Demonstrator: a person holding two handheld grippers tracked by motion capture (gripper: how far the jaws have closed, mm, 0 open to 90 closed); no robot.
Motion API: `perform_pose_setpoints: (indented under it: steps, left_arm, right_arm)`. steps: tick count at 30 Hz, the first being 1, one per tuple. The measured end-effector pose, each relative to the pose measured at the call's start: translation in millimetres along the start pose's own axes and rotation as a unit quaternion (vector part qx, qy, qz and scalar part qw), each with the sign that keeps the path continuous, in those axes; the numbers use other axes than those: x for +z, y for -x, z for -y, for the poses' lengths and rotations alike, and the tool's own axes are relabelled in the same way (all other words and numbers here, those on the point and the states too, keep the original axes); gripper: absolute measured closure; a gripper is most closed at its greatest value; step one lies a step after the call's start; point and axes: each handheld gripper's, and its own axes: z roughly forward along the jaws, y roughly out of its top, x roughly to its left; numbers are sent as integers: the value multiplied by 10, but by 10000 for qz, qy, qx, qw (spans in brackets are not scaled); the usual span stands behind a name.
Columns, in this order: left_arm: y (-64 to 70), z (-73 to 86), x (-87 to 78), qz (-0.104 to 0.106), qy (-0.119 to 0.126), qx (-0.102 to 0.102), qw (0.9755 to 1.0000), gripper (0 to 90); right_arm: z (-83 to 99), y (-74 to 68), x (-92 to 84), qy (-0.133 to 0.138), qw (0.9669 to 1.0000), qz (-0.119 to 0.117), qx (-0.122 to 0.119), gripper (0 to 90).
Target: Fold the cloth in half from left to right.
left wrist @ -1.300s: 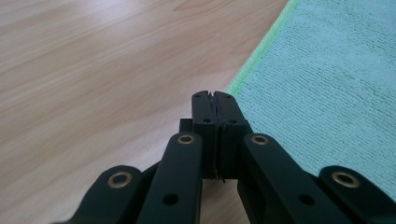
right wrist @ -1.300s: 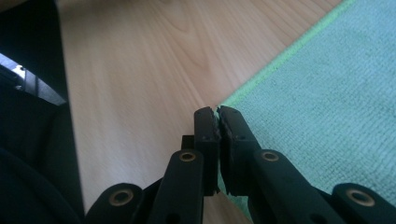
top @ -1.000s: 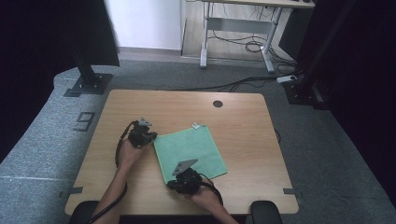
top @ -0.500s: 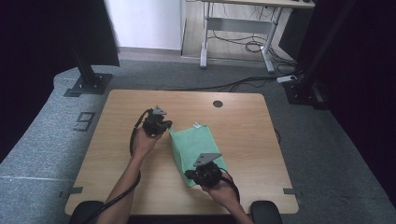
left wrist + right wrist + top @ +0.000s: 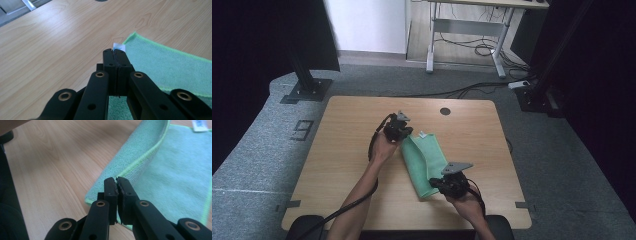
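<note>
The wooden tabletop (image 5: 337,165) carried a mint-green microfibre cloth (image 5: 424,162), lying just right of centre and running from about 12 o'clock toward 6 o'clock. Its left part was lifted and turned over toward the right, so the cloth looked narrow and doubled, with a brighter lime stitched hem along its edges. In the right gripper view the raised layer curled over the flat one, its hem running up toward 1 o'clock.

The left gripper (image 5: 404,134) sat at the cloth's far corner, at roughly 11 o'clock from the cloth's middle; its jaws were pressed together, pinching the green hem between them. The right gripper (image 5: 434,184) sat at the near end, about 6 o'clock, jaws likewise clamped on the folded edge of the cloth.

A small white care tag (image 5: 118,46) stuck out at the far corner, just beyond the left gripper's tips; it bore a little blue print, too small to read. The pinched hems themselves were hidden between the black jaws.
</note>
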Motion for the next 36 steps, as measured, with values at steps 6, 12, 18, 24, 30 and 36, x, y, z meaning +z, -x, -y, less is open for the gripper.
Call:
perform_pose_setpoints:
  steps: [6,12,18,24,30,36]
  left_arm:
    - [41,-121,98,-12,-32,110,9999,887]
    - [81,-210,182,7,-46,171,9998,887]
    - [153,-317,274,65,-14,224,9997,886]
    - [220,-396,418,112,-93,257,9996,886]
    - [267,-433,561,105,-256,330,9991,886]
    - [290,-431,692,81,-432,352,9984,884]
  right_arm:
    - [36,85,-69,44,9999,128,70,854]
    - [88,173,-147,77,9995,255,187,855]
    - [167,268,-221,120,9986,378,338,855]
    - [241,358,-271,126,9976,490,464,854]
    - [317,417,-246,33,9970,549,541,855]
    - [350,428,-184,-111,9967,558,574,854]
